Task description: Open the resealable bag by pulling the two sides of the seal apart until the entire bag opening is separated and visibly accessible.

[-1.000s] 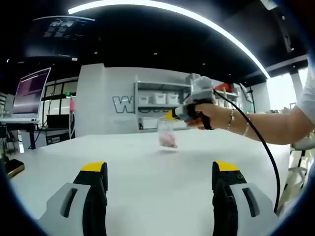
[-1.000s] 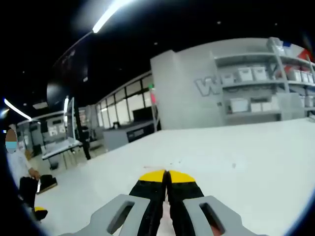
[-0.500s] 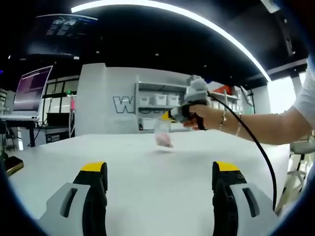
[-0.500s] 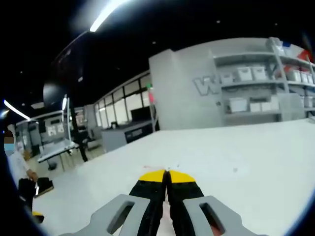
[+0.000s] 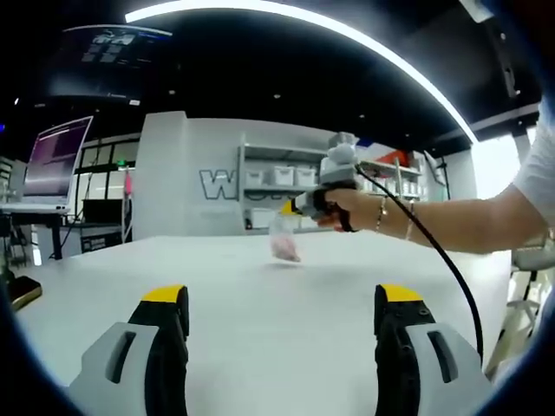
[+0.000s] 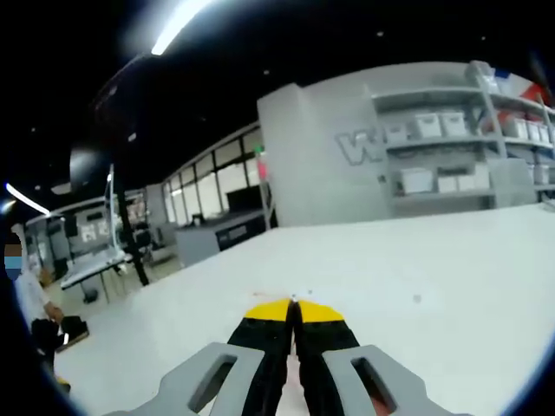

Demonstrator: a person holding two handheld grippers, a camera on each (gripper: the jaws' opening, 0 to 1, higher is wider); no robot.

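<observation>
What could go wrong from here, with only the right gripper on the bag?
1. The right gripper holds the bag by its top edge, hanging above the white table; the pinkish contents weigh on one pinch, so it may slip out.
2. The left gripper is open and far from the bag. It must catch the free side of the clear seal; it could clamp both layers, or miss.
3. A one-sided pull may open only part of the seal.

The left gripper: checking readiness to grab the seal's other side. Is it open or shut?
Open: the left gripper has its yellow-tipped jaws wide apart with bare white table between them.
</observation>
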